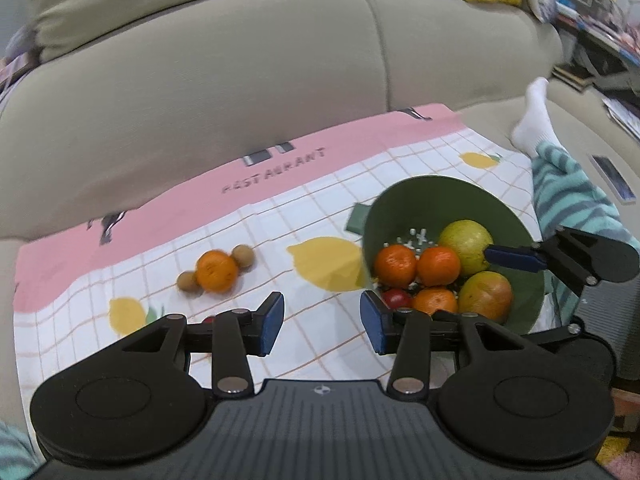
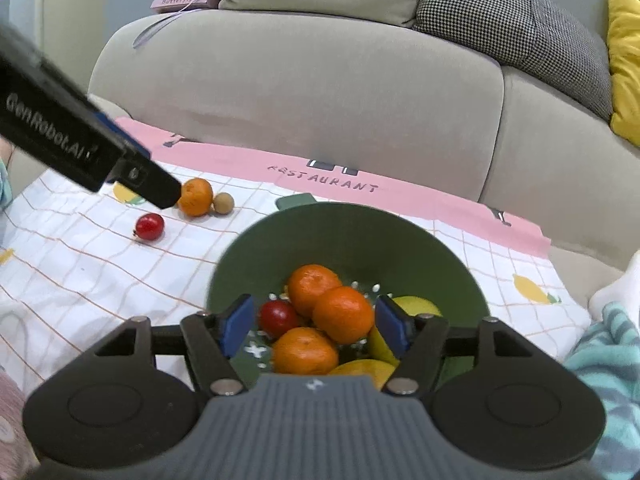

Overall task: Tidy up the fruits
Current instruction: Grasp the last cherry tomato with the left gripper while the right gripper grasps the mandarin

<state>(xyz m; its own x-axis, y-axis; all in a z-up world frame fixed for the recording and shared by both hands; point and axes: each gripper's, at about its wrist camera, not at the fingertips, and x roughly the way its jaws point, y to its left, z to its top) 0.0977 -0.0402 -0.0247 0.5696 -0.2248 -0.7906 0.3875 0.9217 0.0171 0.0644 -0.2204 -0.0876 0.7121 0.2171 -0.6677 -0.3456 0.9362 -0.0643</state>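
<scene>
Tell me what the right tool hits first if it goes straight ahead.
Probably the tangerines piled in the green bowl: they lie right between the open right tool fingers. Depth is hard to judge, so contact distance is unclear.

Soft even indoor light, faint shadows, strong fisheye bend at edges, slight motion blur

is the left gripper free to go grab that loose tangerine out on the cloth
Probably yes. The left gripper is open and empty, and the loose tangerine lies ahead on the cloth with nothing between. Two small brown fruits touch it and may get nudged.
</scene>
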